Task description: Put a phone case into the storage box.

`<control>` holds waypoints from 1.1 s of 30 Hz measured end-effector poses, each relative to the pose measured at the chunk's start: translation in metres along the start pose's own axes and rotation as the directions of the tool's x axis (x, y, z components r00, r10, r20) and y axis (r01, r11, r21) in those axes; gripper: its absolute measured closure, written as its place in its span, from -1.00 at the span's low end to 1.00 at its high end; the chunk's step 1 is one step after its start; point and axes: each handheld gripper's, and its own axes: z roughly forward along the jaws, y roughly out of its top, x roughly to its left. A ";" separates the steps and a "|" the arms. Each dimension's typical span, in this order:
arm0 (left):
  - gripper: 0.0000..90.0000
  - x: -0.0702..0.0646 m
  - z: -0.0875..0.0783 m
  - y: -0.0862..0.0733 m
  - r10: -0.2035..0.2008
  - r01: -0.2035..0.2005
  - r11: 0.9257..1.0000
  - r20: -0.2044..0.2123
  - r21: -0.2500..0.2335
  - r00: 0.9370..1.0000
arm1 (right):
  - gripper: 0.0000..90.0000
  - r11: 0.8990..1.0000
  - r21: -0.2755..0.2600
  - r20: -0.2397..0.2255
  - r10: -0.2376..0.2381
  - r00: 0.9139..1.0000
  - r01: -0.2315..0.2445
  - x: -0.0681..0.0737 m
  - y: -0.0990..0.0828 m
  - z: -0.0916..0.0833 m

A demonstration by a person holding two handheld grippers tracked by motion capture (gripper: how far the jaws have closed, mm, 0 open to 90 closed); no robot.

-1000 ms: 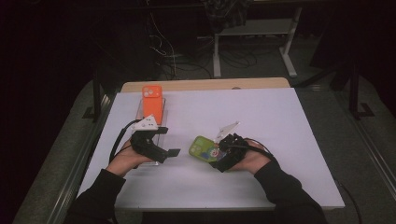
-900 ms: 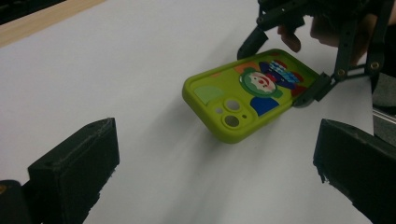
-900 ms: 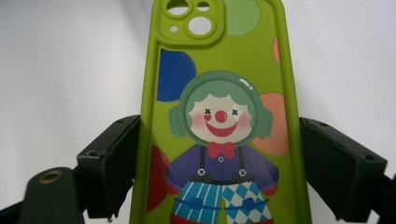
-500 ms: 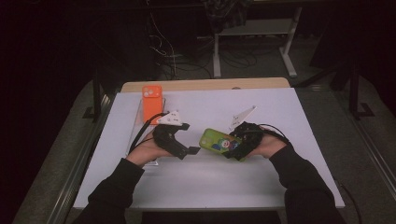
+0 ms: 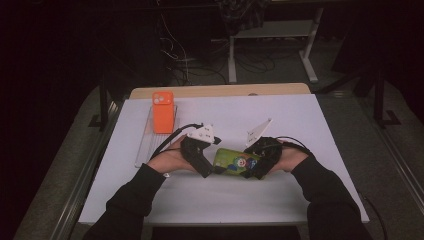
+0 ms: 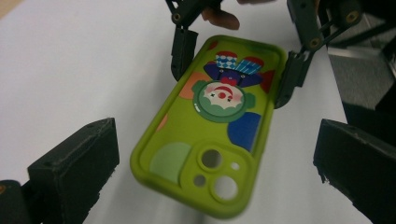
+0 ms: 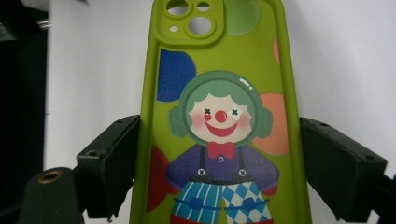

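A lime-green phone case (image 5: 234,161) printed with a clown is held just above the white table top (image 5: 300,125), between the two hands. My right gripper (image 5: 251,168) is shut on its long sides near the bottom end; in the right gripper view my gripper (image 7: 219,173) has both black jaws pressed against the case (image 7: 219,93). My left gripper (image 5: 210,171) faces it from the left, open. In the left gripper view the camera-hole end of the case (image 6: 210,135) lies between that gripper's (image 6: 215,173) wide jaws, with gaps on both sides.
An orange phone (image 5: 163,112) lies on a clear tray (image 5: 143,150) at the back left of the table. A wooden board edge (image 5: 225,90) runs along the far side. Beyond it are dark floor, cables and a stand's legs.
My left hand has moved right, from beside the tray up to the camera end of the case. The right hand has carried the case slightly to the right.
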 end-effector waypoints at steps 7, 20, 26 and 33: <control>-1.00 -0.009 0.009 0.001 0.067 -0.069 0.996 0.044 0.056 0.997 | -0.66 0.998 0.029 -0.040 -0.057 0.998 0.058 0.013 0.009 0.008; -1.00 -0.017 0.024 -0.002 0.094 -0.109 0.983 0.105 0.147 0.990 | -0.66 0.991 0.018 -0.060 -0.131 0.990 0.133 0.028 0.022 0.009; -0.90 -0.018 0.027 -0.004 0.091 -0.109 0.980 0.114 0.164 0.989 | -0.66 0.990 0.019 -0.051 -0.140 0.989 0.141 0.029 0.022 0.007; -0.74 -0.017 0.025 -0.003 0.081 -0.102 0.981 0.124 0.168 0.989 | -0.66 0.989 0.015 -0.053 -0.149 0.987 0.150 0.029 0.023 0.006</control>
